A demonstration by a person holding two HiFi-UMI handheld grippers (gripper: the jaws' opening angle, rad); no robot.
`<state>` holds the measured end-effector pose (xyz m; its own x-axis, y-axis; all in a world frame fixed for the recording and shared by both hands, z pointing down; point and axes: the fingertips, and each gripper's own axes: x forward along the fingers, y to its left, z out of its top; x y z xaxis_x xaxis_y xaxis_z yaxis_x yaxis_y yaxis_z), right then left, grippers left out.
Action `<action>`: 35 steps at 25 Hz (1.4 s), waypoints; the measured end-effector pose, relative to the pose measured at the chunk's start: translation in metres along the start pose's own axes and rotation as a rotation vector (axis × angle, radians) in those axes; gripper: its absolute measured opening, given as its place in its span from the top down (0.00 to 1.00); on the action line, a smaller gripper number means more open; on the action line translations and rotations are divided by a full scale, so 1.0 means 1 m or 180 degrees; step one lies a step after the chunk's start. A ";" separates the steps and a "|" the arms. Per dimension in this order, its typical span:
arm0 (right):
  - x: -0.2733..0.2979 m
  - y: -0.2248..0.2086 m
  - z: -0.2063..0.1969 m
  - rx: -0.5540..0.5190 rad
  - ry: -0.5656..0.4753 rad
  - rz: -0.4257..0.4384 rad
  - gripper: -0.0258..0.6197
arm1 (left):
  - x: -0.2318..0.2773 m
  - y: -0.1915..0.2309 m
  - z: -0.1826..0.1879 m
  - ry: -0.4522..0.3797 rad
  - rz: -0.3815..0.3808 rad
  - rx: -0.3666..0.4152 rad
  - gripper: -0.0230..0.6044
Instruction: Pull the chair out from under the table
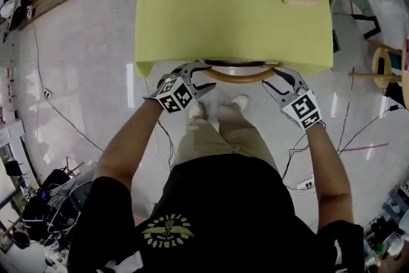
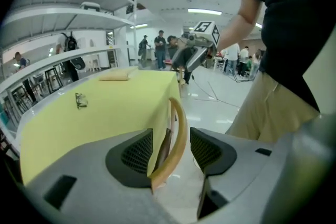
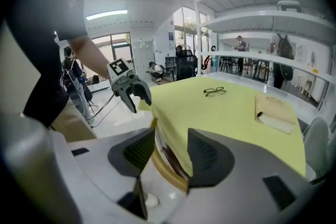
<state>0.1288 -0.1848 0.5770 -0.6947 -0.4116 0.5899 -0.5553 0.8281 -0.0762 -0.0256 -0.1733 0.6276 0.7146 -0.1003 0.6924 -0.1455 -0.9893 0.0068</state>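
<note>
though agape, left tongs (image 2: 171, 139) astride chair (image 2: 180, 122)

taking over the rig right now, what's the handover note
Left gripper: open, jaws either side of the chair's rail, not clamped.
Right gripper: open, jaws astride the rail's other end, not clamped.
Chair: tucked under the table; only the rail shows at the near edge.
Done: both grippers set at the rail.
Left: close both on the rail, then pull the chair back towards you.
</note>
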 end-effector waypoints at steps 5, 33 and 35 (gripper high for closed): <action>0.021 -0.002 -0.039 -0.0110 0.0368 0.0232 0.66 | 0.032 -0.009 -0.021 0.0319 -0.0232 0.0247 0.64; 0.111 -0.003 -0.176 -0.1352 0.1701 0.0995 0.60 | 0.116 -0.006 -0.103 0.1299 -0.0454 0.0254 0.62; 0.112 -0.004 -0.177 -0.1439 0.1677 0.0960 0.60 | 0.117 -0.005 -0.104 0.1318 -0.0433 0.0289 0.62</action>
<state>0.1339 -0.1669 0.7853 -0.4133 0.0000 0.9106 -0.0553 0.9982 -0.0251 -0.0128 -0.1687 0.7838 0.3860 0.0639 0.9203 0.0049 -0.9977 0.0673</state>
